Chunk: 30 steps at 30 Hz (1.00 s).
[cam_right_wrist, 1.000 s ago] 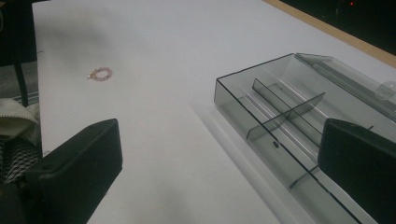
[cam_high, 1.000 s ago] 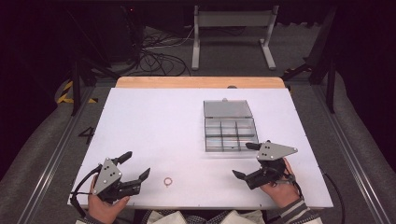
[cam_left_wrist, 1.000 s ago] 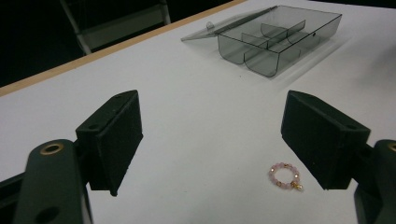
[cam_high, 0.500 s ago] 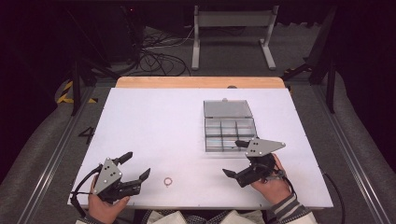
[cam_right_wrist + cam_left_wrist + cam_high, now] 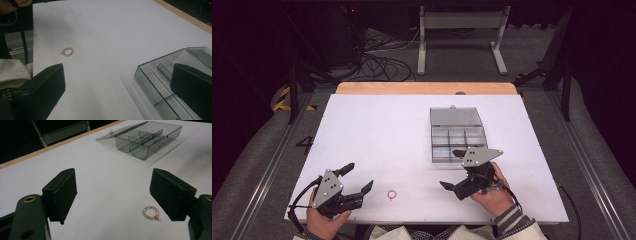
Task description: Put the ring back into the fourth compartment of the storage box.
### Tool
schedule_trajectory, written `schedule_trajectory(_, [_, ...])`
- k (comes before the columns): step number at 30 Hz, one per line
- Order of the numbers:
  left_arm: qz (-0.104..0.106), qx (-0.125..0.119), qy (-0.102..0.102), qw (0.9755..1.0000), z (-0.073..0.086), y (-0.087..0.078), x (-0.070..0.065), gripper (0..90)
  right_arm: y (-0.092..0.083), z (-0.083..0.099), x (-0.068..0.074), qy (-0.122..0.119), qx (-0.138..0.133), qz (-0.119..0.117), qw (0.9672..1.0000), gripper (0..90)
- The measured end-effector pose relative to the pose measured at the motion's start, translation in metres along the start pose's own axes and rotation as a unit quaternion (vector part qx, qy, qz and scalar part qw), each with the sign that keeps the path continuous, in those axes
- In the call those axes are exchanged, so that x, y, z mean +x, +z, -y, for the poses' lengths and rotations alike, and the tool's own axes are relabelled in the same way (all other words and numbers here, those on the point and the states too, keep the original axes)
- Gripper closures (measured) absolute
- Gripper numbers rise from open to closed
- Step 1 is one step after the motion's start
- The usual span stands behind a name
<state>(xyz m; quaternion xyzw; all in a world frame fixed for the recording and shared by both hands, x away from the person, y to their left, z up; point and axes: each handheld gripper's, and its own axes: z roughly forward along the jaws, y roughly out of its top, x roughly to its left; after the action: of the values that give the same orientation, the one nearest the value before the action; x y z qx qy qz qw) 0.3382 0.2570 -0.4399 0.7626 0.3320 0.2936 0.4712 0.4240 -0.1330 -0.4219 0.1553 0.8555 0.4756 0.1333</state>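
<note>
Both sets of jaws stand wide apart, holding nothing. White table (image 5: 377, 125) first, then the clear compartment box (image 5: 458, 136), lid open, at two o'clock. Right gripper (image 5: 455, 170) sits at four o'clock, left gripper (image 5: 360, 176) at seven. Between them lies the tiny pink bead ring (image 5: 391, 194): likely featherlight, floppy, slippery, so pinch across its band.

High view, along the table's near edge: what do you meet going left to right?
Left tool → bead ring → right tool. The clear box lies farther back, so it is left out.
</note>
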Motion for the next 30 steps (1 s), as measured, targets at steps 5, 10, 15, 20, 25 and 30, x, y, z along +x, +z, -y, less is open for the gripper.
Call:
schedule_trajectory(5, [-0.003,0.003,0.005,1.0000,0.000,0.000,0.001,22.6,0.003,-0.003,0.002,0.004,-0.004,-0.011,0.9999,0.3])
schedule_trajectory(10, [-0.004,0.003,0.005,1.0000,0.000,0.001,0.000,22.8,0.004,-0.006,0.003,0.028,-0.013,-0.039,0.9988,0.9])
schedule_trajectory(15, [-0.005,0.003,0.006,1.0000,0.000,0.000,0.000,22.8,0.007,-0.008,0.007,0.033,-0.007,-0.040,0.9986,6.3])
schedule_trajectory(20, [-0.004,0.003,0.005,1.0000,0.000,0.000,0.000,22.9,0.013,-0.012,0.014,0.028,0.000,-0.034,0.9990,14.8])
schedule_trajectory(25, [-0.004,0.003,0.005,1.0000,0.000,0.000,0.000,22.8,0.024,-0.018,0.021,0.015,0.009,-0.039,0.9991,20.9])
schedule_trajectory(30, [-0.004,0.003,0.006,1.0000,0.000,0.000,0.000,22.9,0.040,-0.023,0.028,0.005,0.021,-0.050,0.9985,24.9])
